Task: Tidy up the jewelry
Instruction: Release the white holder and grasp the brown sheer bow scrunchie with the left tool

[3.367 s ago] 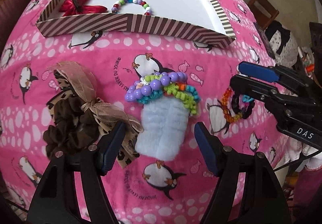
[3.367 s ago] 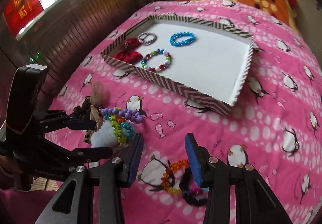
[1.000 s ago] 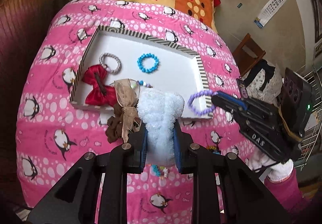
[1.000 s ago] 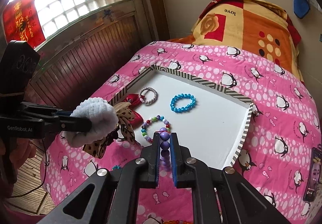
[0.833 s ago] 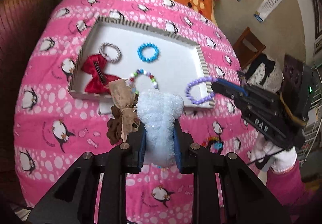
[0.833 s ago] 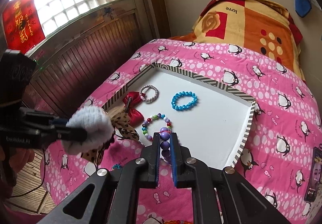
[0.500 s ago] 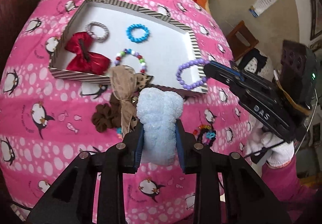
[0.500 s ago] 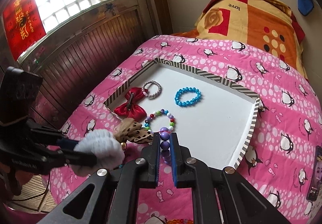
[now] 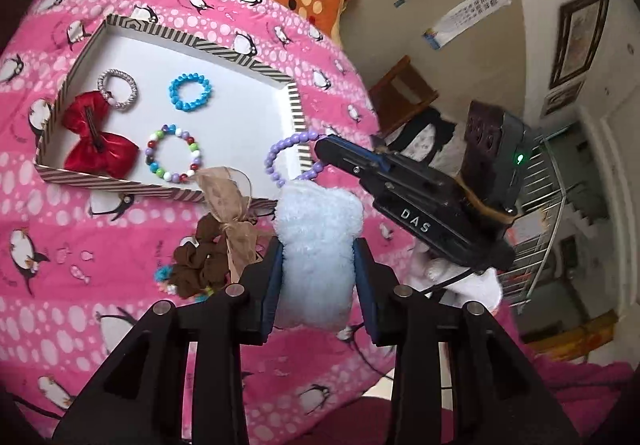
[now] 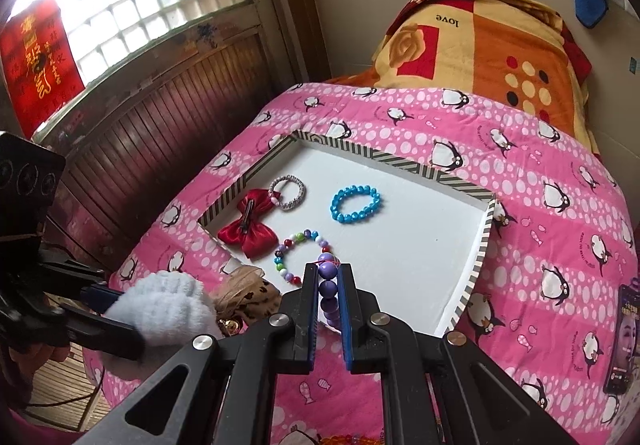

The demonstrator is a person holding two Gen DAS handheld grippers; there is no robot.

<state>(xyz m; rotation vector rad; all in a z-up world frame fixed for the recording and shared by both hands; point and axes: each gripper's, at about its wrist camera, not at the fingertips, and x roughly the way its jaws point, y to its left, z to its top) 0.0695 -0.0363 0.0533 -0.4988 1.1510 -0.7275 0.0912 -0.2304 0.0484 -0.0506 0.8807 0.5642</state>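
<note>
Left wrist view: the left gripper [image 9: 318, 277], low in the centre of the frame, is clamped on a pale blue fluffy piece [image 9: 318, 245]. Compared with the picture from a few seconds back, where that piece lay on the pink bedspread [image 9: 60, 225] with bracelets looped over it, it is now lifted clear, and the purple bead bracelet [image 9: 286, 161] has come off it. That bracelet now hangs from the right gripper [image 9: 326, 149], entering from the right of the frame, at the near right corner of the striped tray [image 9: 256, 65]. Judged from this, the bracelet is about to be laid in the tray beside the red bow [image 9: 94, 143], silver ring bracelet [image 9: 118, 89], blue bracelet [image 9: 190, 91] and multicoloured bracelet [image 9: 174, 157] already inside. A brown scrunchie with ribbon [image 9: 216, 245] lies on the bed below the tray, centre left.

Right wrist view: the right gripper [image 10: 328, 299], bottom centre, pinches the purple beads [image 10: 329, 287] and points over the tray's near edge [image 10: 474, 265]; the left gripper [image 10: 100, 309] holds the fluffy piece [image 10: 160, 307] level at lower left, outside the tray.
</note>
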